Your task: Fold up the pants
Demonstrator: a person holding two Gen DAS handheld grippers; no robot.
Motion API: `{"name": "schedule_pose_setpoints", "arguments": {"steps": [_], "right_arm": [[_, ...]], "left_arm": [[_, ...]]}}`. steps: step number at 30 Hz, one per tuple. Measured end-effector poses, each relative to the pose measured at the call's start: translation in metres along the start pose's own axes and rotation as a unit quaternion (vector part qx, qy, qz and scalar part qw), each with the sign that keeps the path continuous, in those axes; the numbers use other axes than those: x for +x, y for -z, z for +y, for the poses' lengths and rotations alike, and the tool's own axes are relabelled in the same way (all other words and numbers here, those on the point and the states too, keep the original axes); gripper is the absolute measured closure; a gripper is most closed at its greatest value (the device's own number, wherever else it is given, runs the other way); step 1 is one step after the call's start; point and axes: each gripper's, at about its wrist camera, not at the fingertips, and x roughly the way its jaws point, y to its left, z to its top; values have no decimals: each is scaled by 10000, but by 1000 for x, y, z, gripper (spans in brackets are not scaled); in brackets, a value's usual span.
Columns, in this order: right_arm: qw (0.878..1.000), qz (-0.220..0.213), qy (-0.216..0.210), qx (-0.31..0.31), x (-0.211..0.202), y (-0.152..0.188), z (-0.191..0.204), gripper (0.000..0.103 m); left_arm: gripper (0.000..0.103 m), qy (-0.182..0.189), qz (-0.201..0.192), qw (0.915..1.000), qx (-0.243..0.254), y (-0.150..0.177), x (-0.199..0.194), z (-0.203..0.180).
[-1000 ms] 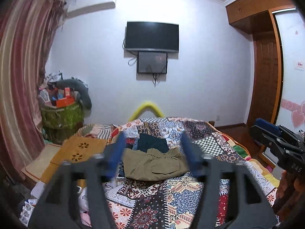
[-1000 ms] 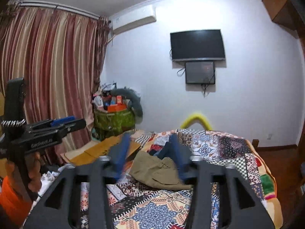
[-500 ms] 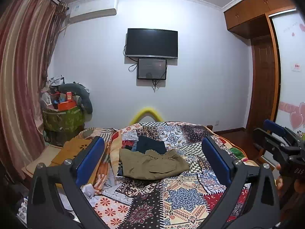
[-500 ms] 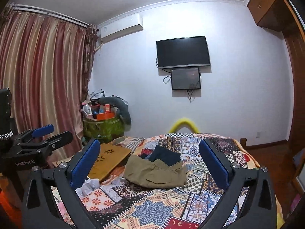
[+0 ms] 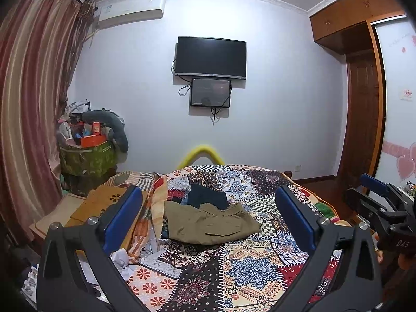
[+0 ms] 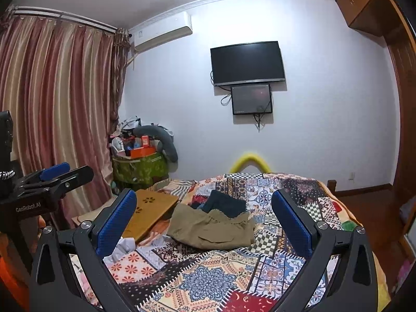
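Olive-brown pants lie crumpled on the patchwork quilt of the bed, also in the right wrist view. A dark blue garment lies just behind them. My left gripper is open and empty, held above the near part of the bed, well short of the pants. My right gripper is open and empty too, at a like distance. The right gripper shows at the right edge of the left wrist view; the left gripper shows at the left of the right wrist view.
A wooden lap board leans at the bed's left side with crumpled white cloth near it. A cluttered green bin stands by the curtain. A TV hangs on the far wall. A wooden wardrobe is at right.
Both grippers have opened from nearly shut to wide open over the last second. Both views have tilted up a little; the pants have not moved.
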Motion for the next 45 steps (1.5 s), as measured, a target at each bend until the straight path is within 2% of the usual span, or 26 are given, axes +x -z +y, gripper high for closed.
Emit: {"name": "schedule_pose_setpoints", "arguments": {"steps": [22,35,45], "right_arm": [[10000,21,84,46,-7,-5,-5,0],[9999,21,103,68,-8,-4,-5,0],[9999,21,116,86,-9,-3,-5,0]], "left_arm": [[0,38,24,9999,113,2,4,-8],[0,238,120,9996,62,3,8,-8],[0,244,110,9994,214,3,8,-16]]}}
